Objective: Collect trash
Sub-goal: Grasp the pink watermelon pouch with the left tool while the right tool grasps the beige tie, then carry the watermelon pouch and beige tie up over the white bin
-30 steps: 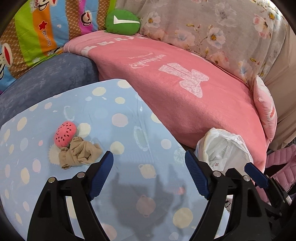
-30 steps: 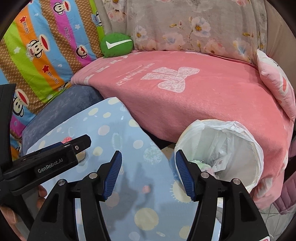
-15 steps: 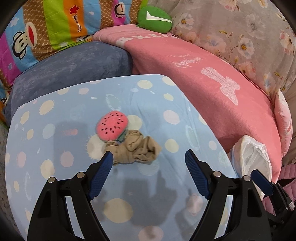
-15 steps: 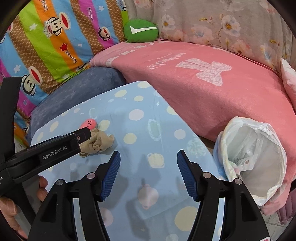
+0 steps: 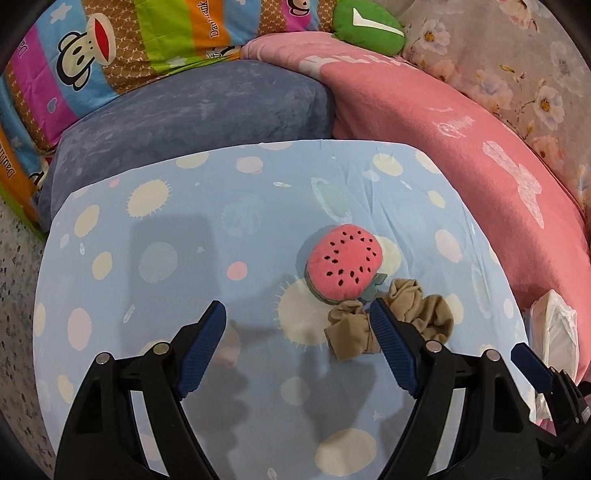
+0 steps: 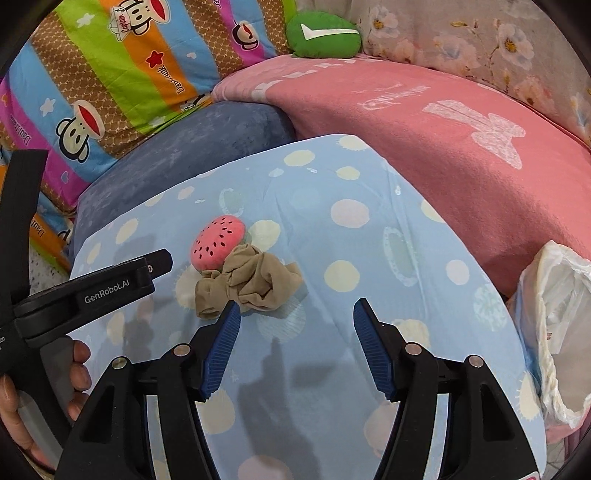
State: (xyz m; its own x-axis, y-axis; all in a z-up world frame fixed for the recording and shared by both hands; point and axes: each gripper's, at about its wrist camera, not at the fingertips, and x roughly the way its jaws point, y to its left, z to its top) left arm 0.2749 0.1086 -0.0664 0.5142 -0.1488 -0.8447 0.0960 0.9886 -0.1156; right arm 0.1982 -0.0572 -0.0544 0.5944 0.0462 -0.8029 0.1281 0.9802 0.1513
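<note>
A crumpled beige stocking point(image 5: 417, 317) lies on the blue spotted table point(image 5: 184, 229), touching a pink watermelon plush point(image 5: 345, 267). Both also show in the right wrist view: the stocking point(image 6: 251, 282) and the plush point(image 6: 218, 242). My left gripper point(image 5: 297, 321) is open and empty, its right finger just in front of the stocking. My right gripper point(image 6: 297, 321) is open and empty, to the right of the stocking. A bin lined with a white bag point(image 6: 557, 317) stands at the table's right edge; a bit of it shows in the left wrist view point(image 5: 554, 328).
A pink blanket point(image 6: 443, 122) covers the sofa behind the table. A blue-grey cushion point(image 5: 192, 118), a striped monkey-print cover point(image 6: 110, 70) and a green pillow point(image 6: 323, 35) lie beyond. The left gripper's body point(image 6: 92, 291) and a hand are at left.
Both grippers have swung left, away from the bin. The stocking and plush now sit near the middle of both views, closer to the fingers. Both stay open.
</note>
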